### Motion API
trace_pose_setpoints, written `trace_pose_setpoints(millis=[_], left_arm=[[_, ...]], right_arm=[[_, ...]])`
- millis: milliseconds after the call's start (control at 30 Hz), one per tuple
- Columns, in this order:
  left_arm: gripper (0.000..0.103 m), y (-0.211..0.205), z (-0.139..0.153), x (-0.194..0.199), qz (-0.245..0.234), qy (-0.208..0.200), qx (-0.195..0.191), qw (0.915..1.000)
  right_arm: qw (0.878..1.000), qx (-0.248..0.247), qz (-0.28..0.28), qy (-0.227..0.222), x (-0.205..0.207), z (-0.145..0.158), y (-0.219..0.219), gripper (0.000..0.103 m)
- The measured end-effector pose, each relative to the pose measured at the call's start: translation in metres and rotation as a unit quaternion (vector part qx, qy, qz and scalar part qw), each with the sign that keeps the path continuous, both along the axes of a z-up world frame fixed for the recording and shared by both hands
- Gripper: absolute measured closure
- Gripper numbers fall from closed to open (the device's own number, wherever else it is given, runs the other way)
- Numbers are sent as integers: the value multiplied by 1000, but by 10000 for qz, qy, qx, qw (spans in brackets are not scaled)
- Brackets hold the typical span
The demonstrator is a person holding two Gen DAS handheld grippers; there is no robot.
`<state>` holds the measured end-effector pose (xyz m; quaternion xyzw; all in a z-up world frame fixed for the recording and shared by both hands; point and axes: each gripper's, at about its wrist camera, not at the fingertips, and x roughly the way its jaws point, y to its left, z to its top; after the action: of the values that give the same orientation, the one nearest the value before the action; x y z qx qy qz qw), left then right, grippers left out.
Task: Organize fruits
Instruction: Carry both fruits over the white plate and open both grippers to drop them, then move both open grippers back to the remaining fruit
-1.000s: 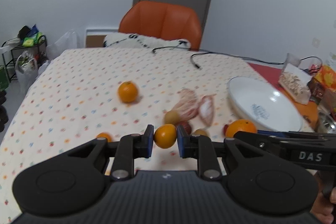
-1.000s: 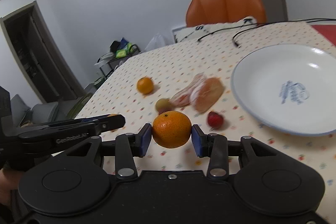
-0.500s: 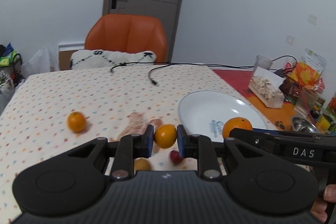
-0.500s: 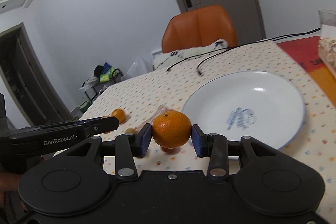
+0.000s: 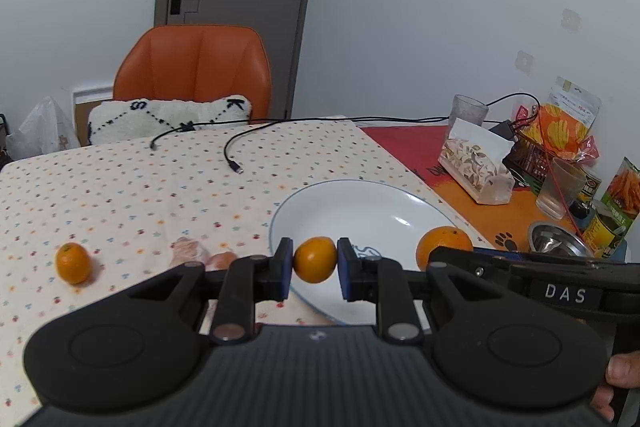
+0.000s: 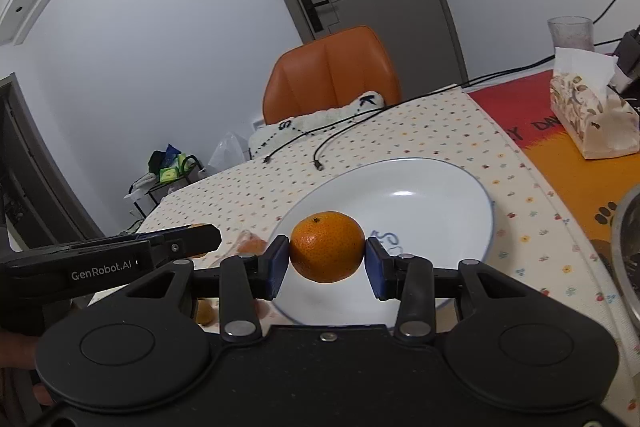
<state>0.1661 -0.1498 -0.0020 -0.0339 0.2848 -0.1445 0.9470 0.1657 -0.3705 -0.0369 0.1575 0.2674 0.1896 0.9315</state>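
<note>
both tools are loaded: left tool [image 5: 312, 269] pinches a small orange [image 5: 315, 259], right tool [image 6: 326, 263] clamps a bigger orange [image 6: 327, 246], each hanging over the near rim of the white plate [image 6: 440, 187]. risk now: they're side by side, so a bump could knock fruit loose. round skin, small pads; let go too high and it may roll off onto the tabletop [image 5: 120, 183], where another orange [image 5: 73, 263] waits.
</note>
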Motion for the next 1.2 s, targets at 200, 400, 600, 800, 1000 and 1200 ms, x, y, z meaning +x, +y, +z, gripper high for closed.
trace_pose_setpoints(millis=[200,400,600,800,1000,1200], left_arm=[[81,-10,-4,14,-81,86,9,9999],[81,-19,-16,30,-199,283,7,9994],[81,-27,-28,41,-324,486,68,9983],[81,-28,-34,46,-273,546,108,9981],[76,-20,-28,44,-129,509,94,9986],[57,-5,-19,35,-14,446,-41,9990]], right_arm=[[10000,-13,-46,48,5,-2,-8,64],[9998,-72,-66,160,14,-10,-8,64],[9994,-122,-191,260,20,-17,-13,64],[9991,-145,-211,347,25,-23,-15,63],[9987,-216,-241,383,26,-24,-13,60],[9992,-185,-201,286,22,-18,-10,60]])
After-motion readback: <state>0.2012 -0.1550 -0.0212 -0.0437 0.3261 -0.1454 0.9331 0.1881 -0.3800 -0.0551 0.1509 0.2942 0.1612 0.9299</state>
